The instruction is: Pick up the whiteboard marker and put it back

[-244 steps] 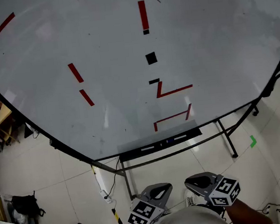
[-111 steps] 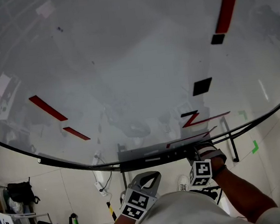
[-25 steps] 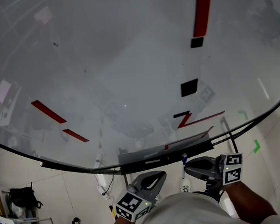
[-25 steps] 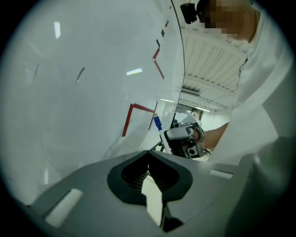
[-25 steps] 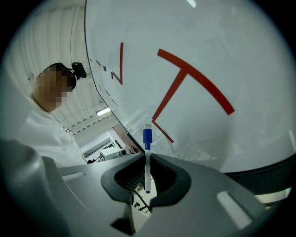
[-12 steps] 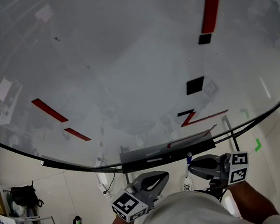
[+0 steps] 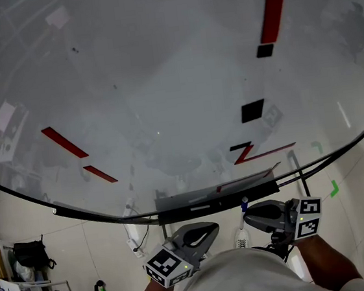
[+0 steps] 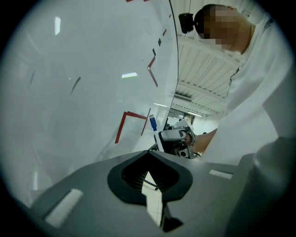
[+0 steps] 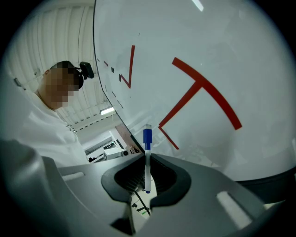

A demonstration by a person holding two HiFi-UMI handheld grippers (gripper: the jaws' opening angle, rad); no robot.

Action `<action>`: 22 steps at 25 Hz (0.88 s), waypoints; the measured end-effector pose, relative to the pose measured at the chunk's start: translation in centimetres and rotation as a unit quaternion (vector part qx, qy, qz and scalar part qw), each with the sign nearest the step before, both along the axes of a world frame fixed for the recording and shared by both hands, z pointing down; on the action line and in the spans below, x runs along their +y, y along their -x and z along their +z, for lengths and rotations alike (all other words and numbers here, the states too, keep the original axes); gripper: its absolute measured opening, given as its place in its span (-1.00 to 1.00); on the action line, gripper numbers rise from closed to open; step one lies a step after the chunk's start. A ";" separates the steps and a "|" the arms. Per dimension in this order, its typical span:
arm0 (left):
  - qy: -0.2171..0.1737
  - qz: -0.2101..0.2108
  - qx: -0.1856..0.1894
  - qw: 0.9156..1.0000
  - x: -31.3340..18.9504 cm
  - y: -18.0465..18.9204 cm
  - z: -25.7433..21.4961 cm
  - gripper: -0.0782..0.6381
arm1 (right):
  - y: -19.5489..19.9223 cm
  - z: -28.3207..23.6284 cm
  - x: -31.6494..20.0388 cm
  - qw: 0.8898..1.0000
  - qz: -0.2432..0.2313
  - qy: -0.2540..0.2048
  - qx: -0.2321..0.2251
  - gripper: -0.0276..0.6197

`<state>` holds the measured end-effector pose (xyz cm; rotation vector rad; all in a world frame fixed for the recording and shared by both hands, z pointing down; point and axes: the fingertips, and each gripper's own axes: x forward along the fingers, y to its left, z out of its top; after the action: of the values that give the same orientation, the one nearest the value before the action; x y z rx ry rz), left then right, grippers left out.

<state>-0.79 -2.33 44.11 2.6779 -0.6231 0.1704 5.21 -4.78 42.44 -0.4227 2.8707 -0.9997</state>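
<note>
Blue-capped marker (image 9: 147, 139) in right gripper (image 9: 147, 159)

In the head view the whiteboard (image 7: 161, 78) runs out past the top and both side edges, the things lying on its tray (image 7: 176, 205) are too small to name, and of the whiteboard marker (image 7: 244, 203) little beyond a small blue end shows at the right gripper (image 7: 247, 214).

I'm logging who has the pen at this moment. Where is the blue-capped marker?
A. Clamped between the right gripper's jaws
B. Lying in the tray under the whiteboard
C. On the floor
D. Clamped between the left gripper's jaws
A: the marker stands upright between the jaws of the right gripper, blue cap upward, while the left gripper holds nothing.
</note>
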 end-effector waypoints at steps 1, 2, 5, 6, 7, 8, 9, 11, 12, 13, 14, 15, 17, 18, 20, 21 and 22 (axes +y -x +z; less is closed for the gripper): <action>-0.003 0.003 -0.002 1.000 0.1 -0.2 0.0 -0.73 | 0.0 0.0 0.0 1.000 0.000 0.000 0.002 -0.80; -0.006 0.005 -0.006 1.000 0.1 -0.3 0.1 -0.73 | 0.0 0.1 0.0 1.000 -0.001 -0.001 0.004 -0.80; -0.006 0.001 -0.024 1.000 0.0 -0.4 0.9 -0.73 | 0.1 0.2 0.0 1.000 -0.001 -0.002 0.007 -0.80; -0.004 -0.002 -0.027 1.000 -0.1 -0.4 1.1 -0.73 | 0.2 0.2 0.0 1.000 -0.001 -0.002 0.007 -0.80; -0.004 -0.006 -0.027 1.000 -0.2 -0.3 1.1 -0.73 | 0.2 0.1 -0.1 1.000 0.000 -0.003 0.007 -0.80; -0.005 -0.009 -0.025 1.000 -0.3 -0.2 1.1 -0.73 | 0.2 0.1 -0.1 1.000 0.000 -0.003 0.006 -0.80; -0.005 -0.010 -0.023 1.000 -0.3 -0.2 1.0 -0.73 | 0.2 0.1 -0.2 1.000 0.002 -0.003 0.005 -0.80; -0.003 -0.011 -0.024 1.000 -0.3 -0.2 1.0 -0.73 | 0.2 0.0 -0.4 1.000 0.007 -0.004 0.004 -0.80; -0.001 -0.011 -0.025 1.000 -0.4 -0.2 1.0 -0.73 | 0.2 0.0 -0.4 1.000 0.009 -0.006 0.005 -0.80; 0.001 -0.013 -0.026 1.000 -0.4 -0.1 1.0 -0.73 | 0.2 0.0 -0.5 1.000 0.010 -0.009 0.008 -0.80; 0.001 -0.014 -0.027 1.000 -0.5 -0.1 1.1 -0.73 | 0.2 0.1 -0.5 1.000 0.010 -0.013 0.012 -0.80; 0.002 -0.015 -0.026 1.000 -0.6 -0.1 1.1 -0.73 | 0.3 0.1 -0.5 1.000 0.010 -0.019 0.018 -0.80; 0.003 -0.014 -0.026 1.000 -0.5 -0.2 1.2 -0.73 | 0.3 0.3 -0.4 0.999 0.010 -0.031 0.035 -0.80; 0.004 -0.012 -0.027 1.000 -0.4 -0.3 1.2 -0.73 | 0.3 0.5 -0.4 0.998 0.011 -0.035 0.043 -0.80; 0.005 -0.009 -0.030 1.000 -0.3 -0.4 1.4 -0.73 | 0.4 0.7 -0.7 0.998 0.015 -0.040 0.055 -0.80; 0.005 -0.009 -0.031 0.999 -0.3 -0.4 1.4 -0.73 | 0.4 0.8 -0.8 0.997 0.017 -0.044 0.060 -0.80; 0.004 -0.009 -0.033 0.999 -0.3 -0.4 1.4 -0.73 | 0.4 0.8 -0.9 0.996 0.020 -0.051 0.068 -0.80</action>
<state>-0.35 -2.64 45.55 2.6664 -0.6648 0.2557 4.79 -5.71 43.23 -0.5573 3.0032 -0.8459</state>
